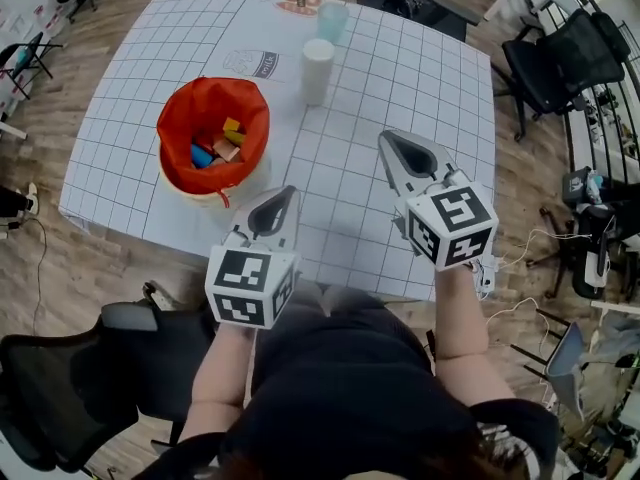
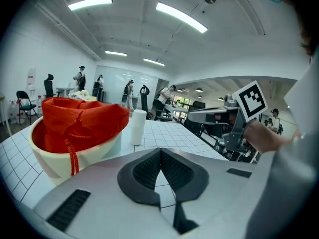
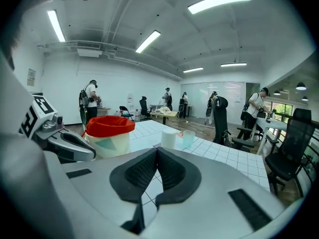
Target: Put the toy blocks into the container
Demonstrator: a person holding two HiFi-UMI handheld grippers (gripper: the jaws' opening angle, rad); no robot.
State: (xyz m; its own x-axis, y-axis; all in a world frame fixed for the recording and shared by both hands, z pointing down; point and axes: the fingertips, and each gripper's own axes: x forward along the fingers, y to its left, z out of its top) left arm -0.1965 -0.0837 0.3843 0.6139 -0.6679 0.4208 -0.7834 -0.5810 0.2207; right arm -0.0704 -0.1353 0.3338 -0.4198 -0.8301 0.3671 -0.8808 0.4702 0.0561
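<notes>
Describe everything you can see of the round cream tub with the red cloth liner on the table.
The round cream tub, plastic by its look, stands upright on the left part of the white gridded table. A red fabric liner is folded out over its rim, and a red drawstring hangs down its outside. Inside lie coloured toy blocks, blue, yellow and tan among them. Nothing but the table touches it from outside.
</notes>
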